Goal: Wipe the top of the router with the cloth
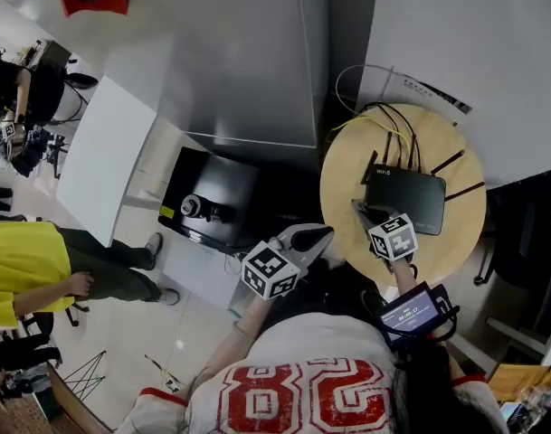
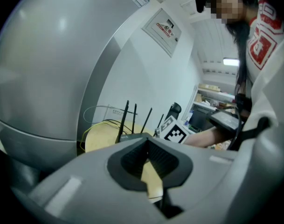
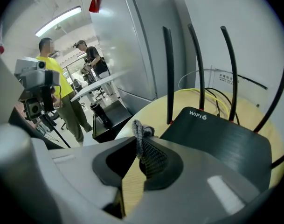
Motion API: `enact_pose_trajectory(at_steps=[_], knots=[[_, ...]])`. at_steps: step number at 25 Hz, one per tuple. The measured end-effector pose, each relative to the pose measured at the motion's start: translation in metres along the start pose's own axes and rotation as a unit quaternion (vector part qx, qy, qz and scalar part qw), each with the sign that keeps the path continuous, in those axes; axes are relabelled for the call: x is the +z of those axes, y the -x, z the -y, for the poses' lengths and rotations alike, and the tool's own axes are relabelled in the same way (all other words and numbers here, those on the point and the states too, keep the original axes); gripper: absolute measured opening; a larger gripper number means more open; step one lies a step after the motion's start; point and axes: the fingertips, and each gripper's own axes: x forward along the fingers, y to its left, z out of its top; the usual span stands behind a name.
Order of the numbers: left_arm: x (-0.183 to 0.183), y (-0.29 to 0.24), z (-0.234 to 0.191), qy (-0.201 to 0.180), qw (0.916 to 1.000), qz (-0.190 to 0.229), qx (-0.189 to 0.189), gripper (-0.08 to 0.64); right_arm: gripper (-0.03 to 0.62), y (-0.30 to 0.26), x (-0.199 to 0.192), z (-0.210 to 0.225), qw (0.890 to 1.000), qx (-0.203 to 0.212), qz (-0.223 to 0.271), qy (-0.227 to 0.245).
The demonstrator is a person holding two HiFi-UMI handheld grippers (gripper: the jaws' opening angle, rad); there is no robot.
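Right claw is pinching the cloth, a small grey knitted wad held between its jaws with a fold standing up past the tips. This claw sits just beside the router, at the front corner away from the antennas. It appears slightly above the deck, and contact between cloth and router cannot be confirmed from any view. The router is a flat black unit with its antennas raised along the rear edge and cables leaving behind it. It lies on the round wooden surface, and its top is unobstructed. Left claw has its jaws drawn together at the tips with nothing between them. It hangs well apart from the router, out past the rim of the surface on the side facing the router's left edge, and takes no part in the work. Assessment: the cloth is in hand and has been brought up to the router, but the wiping stroke is not yet evident. The next move calls for lowering the cloth onto the near corner of the router's top. It should then be drawn across the deck under light pressure, stopping short of the antenna bases so the cloth does not snag.
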Motion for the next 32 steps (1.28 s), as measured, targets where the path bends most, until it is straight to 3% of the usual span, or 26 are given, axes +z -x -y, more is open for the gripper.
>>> enact_pose_trajectory(at_steps=[7, 15, 20, 24, 32], knots=[[0.0, -0.006, 0.008, -0.002, 0.9999, -0.002, -0.014, 0.0, 0.035, 0.011, -0.022, -0.023, 1.0, 0.01, 0.002, -0.02], [-0.006, 0.003, 0.017, -0.006, 0.9996, -0.003, -0.027, 0.0, 0.035, 0.027, -0.044, -0.031, 0.997, -0.018, 0.024, -0.076], [-0.01, 0.016, 0.02, -0.009, 0.9995, 0.001, -0.032, 0.0, 0.035, 0.049, -0.032, -0.041, 0.986, -0.045, 0.095, -0.132], [-0.019, 0.021, 0.032, -0.012, 0.9984, -0.005, -0.055, 0.0, 0.035, 0.073, -0.024, -0.052, 0.976, -0.076, 0.141, -0.146], [-0.039, 0.015, 0.065, -0.019, 0.9931, -0.03, -0.112, 0.0, 0.035, 0.111, -0.039, -0.074, 0.96, -0.121, 0.182, -0.174]])
